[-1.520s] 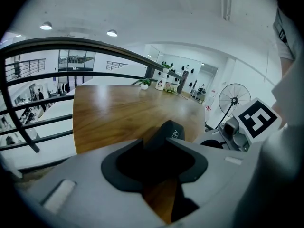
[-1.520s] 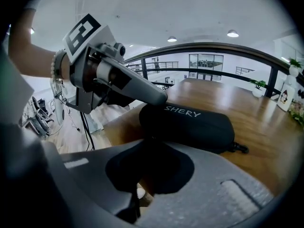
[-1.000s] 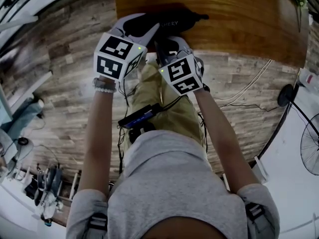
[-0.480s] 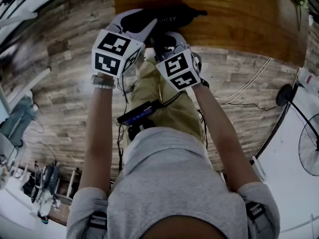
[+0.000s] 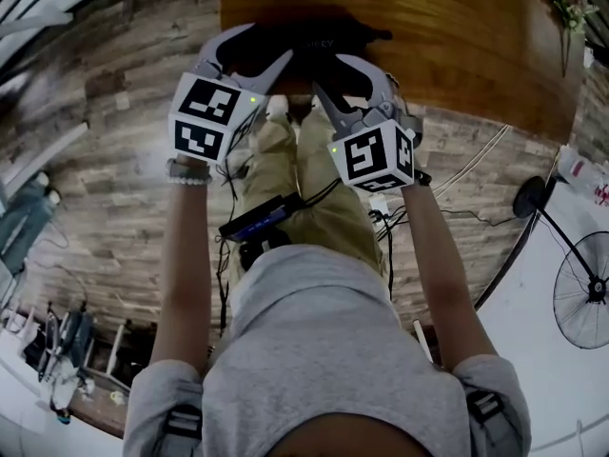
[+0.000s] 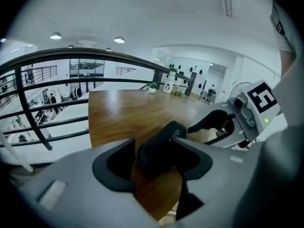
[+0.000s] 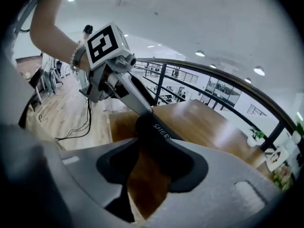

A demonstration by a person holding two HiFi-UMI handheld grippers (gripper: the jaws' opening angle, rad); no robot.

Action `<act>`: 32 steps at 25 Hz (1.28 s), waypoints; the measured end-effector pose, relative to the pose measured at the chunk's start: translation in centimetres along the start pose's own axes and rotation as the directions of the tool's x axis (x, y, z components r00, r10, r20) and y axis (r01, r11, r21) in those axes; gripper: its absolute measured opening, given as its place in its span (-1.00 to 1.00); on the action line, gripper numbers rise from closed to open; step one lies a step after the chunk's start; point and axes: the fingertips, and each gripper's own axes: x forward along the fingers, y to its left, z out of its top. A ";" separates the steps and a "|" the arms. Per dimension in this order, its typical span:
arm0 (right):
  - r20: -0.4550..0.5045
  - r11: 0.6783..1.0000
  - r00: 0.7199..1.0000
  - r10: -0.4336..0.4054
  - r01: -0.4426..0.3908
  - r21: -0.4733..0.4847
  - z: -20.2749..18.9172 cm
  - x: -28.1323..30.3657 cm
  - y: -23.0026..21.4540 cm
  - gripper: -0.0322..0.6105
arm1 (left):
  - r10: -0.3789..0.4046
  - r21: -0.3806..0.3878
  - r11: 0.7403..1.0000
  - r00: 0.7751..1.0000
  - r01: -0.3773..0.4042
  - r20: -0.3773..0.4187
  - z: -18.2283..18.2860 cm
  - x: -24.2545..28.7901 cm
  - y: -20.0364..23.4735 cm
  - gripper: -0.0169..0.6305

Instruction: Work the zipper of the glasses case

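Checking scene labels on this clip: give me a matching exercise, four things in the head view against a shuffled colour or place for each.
Things:
1. glasses case
2. table
3. fan
4. trousers

Colour or place:
a. brown wood
b. standing on the floor at the right edge of the view
c. black, lying on the table
d. khaki

Pairs: 1-c, 2-a, 3-b, 4-d

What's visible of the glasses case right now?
The glasses case is black, matte and elongated with rounded ends, with white lettering on top; its zipper can't be made out. It lies on the wooden table near the person's edge. The left gripper and right gripper have just been opening; the case sits between both jaw pairs, unpressed.
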 end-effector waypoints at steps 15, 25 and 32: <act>-0.023 0.976 0.998 0.053 -0.056 -0.208 1.0 3.2 -1.2 -0.27 | 0.085 -0.103 0.990 0.992 -0.095 -0.094 -6.6 -1.4 -0.9 -0.18; -0.015 0.980 0.981 0.192 -0.193 -0.043 1.6 4.0 -1.6 -0.27 | 0.121 -0.130 0.982 0.985 -0.137 -0.124 -7.5 0.0 -1.3 -0.26; -0.007 0.972 0.972 0.234 -0.234 -0.010 2.2 4.1 -1.7 -0.28 | 0.156 -0.144 0.973 0.976 -0.178 -0.151 -7.7 0.3 -1.0 -0.40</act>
